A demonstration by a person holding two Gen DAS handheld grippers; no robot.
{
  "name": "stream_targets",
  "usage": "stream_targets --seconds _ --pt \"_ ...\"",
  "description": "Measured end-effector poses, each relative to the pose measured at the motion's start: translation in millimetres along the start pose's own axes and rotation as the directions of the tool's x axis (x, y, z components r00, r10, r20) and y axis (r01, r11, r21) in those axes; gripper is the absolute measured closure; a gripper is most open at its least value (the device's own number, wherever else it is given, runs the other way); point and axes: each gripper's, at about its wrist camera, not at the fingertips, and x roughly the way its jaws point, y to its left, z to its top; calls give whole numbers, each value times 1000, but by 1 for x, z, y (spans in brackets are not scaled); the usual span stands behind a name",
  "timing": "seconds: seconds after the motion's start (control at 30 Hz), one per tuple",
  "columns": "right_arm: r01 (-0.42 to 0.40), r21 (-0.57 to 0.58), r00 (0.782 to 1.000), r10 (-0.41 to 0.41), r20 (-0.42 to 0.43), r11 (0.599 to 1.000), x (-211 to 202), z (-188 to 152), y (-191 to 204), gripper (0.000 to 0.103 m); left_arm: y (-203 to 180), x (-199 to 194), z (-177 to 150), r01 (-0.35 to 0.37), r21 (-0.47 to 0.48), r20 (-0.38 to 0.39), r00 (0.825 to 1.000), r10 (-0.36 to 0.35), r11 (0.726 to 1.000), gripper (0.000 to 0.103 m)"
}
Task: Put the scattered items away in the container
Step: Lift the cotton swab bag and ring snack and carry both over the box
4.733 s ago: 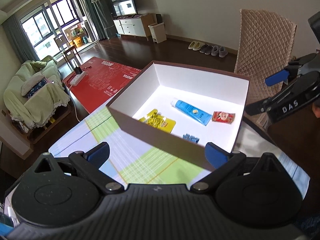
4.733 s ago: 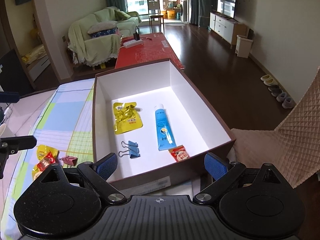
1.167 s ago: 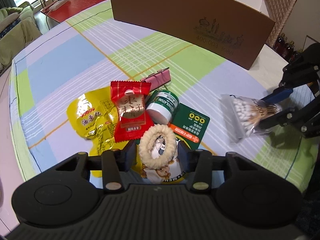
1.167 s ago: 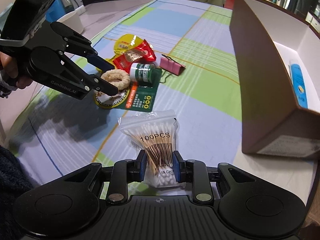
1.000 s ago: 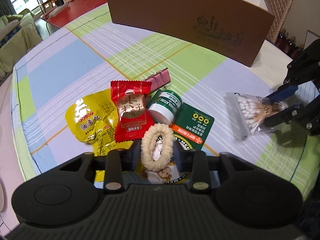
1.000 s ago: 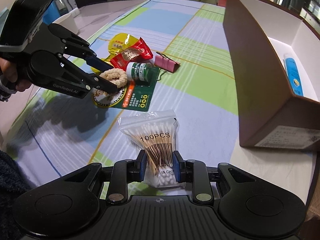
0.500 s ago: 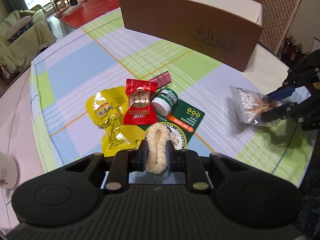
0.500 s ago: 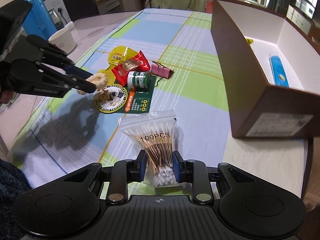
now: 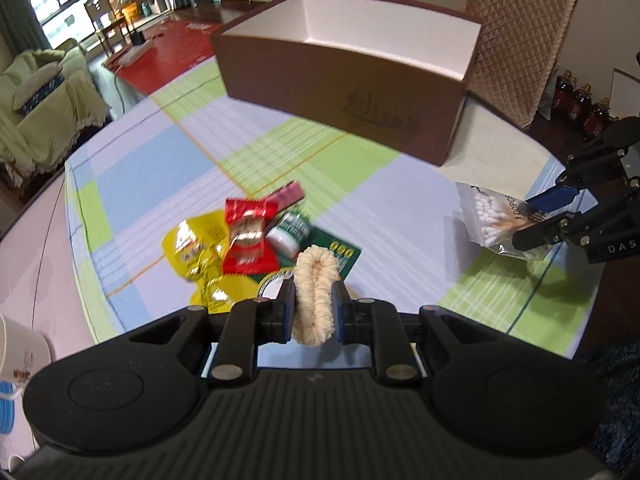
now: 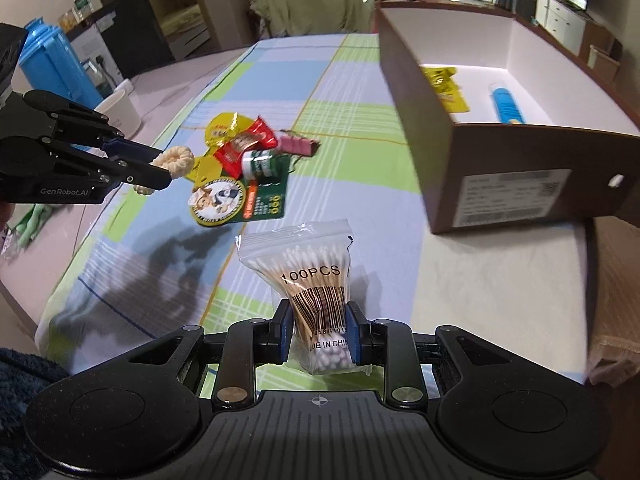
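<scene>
My left gripper (image 9: 314, 306) is shut on a cream fluffy hair ring (image 9: 315, 292), lifted above the table; the right wrist view shows that left gripper (image 10: 160, 170) with the hair ring (image 10: 176, 160). My right gripper (image 10: 318, 330) is shut on a clear bag of cotton swabs (image 10: 310, 280), also seen in the left wrist view as the swab bag (image 9: 486, 220). The brown box (image 9: 360, 88) with white inside stands beyond. On the cloth lie a yellow snack pack (image 9: 192, 248), red candy packs (image 9: 248, 240), a green-white bottle (image 9: 290, 230), a pink clip (image 9: 288, 194) and a green card (image 10: 244, 202).
Inside the box (image 10: 500, 160) lie a yellow pack (image 10: 446, 88) and a blue tube (image 10: 506, 102). A white cup (image 10: 120, 110) and a blue jug (image 10: 52, 68) stand at the table's left. A quilted chair back (image 9: 520, 40) rises behind the box.
My left gripper has closed on the hair ring and lifted it off the pile. My right gripper has raised the swab bag, and both have drawn back from the table.
</scene>
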Motion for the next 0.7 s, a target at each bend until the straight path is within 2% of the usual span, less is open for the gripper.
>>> stream_targets --seconds 0.33,0.7 --pt "26 10 999 -26 23 1000 -26 -3 -31 77 -28 2 26 -3 34 22 1000 2 999 87" --pt "34 -5 998 -34 44 999 -48 7 -69 77 -43 1 55 -16 8 66 998 16 1000 87"
